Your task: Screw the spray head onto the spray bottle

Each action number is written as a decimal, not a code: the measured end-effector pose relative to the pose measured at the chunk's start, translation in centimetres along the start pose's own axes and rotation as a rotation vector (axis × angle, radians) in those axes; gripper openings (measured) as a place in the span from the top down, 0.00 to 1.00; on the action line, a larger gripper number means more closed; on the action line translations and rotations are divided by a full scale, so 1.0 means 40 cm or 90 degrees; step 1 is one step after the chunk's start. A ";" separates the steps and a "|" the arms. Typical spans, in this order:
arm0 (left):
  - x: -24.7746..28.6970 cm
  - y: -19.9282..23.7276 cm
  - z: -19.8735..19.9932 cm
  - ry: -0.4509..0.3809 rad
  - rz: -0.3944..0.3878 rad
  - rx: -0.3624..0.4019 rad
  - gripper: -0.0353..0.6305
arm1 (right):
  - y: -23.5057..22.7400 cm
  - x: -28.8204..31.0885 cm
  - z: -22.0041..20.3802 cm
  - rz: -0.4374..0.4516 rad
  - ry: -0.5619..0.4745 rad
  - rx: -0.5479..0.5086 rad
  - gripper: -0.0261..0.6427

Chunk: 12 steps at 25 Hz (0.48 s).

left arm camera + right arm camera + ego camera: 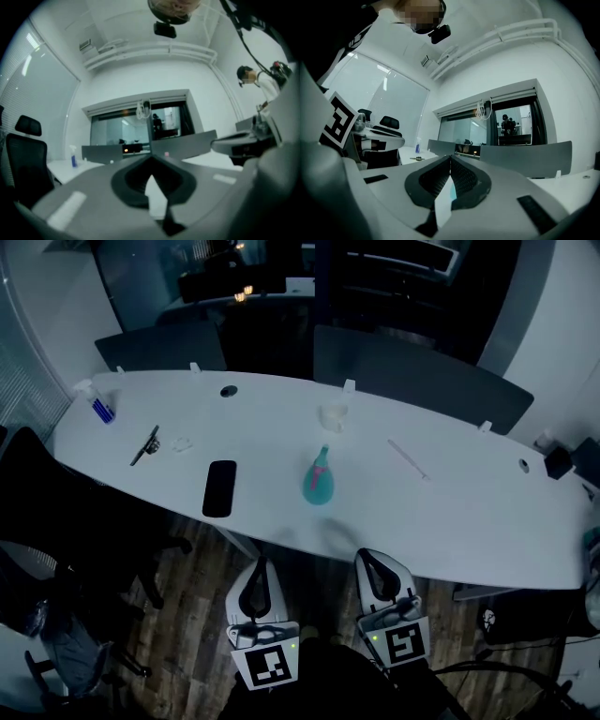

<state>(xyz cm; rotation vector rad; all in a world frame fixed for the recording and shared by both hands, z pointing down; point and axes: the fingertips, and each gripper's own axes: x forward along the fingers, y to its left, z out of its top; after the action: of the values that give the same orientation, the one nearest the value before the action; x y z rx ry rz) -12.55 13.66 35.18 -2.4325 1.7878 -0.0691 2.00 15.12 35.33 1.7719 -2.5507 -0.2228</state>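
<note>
A teal spray bottle [319,482] stands upright near the middle of the white table [487,512]. Just behind it sits a small pale translucent piece [333,416], likely the spray head. A thin pale tube [408,460] lies to the right. Both grippers are below the table's near edge, short of the bottle, pointing level toward it. My left gripper [262,566] [151,158] is shut and empty. My right gripper [368,559] [450,158] is shut and empty too. A sliver of teal shows through the gap low in the right gripper view.
A black phone [218,488], a dark slim tool [145,444] and a small white item [181,442] lie left of the bottle. A blue spray bottle [98,405] [73,157] stands at the far left end. A black office chair [56,549] is on the left, grey chairs [412,371] behind.
</note>
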 end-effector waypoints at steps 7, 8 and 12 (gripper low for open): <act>-0.070 -0.093 0.058 -0.028 0.006 -0.010 0.94 | -0.034 -0.121 0.049 -0.002 -0.023 0.000 0.95; -0.085 -0.108 0.065 -0.028 0.009 -0.012 0.94 | -0.039 -0.138 0.057 -0.001 -0.026 0.000 0.95; -0.139 -0.143 0.070 -0.016 0.016 -0.002 0.94 | -0.044 -0.194 0.068 0.005 -0.032 0.001 0.95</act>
<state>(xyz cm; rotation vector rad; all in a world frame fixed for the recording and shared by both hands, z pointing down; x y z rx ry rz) -8.49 20.83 33.30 -2.4017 1.8096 -0.0330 6.10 22.03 32.84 1.7780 -2.5923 -0.2683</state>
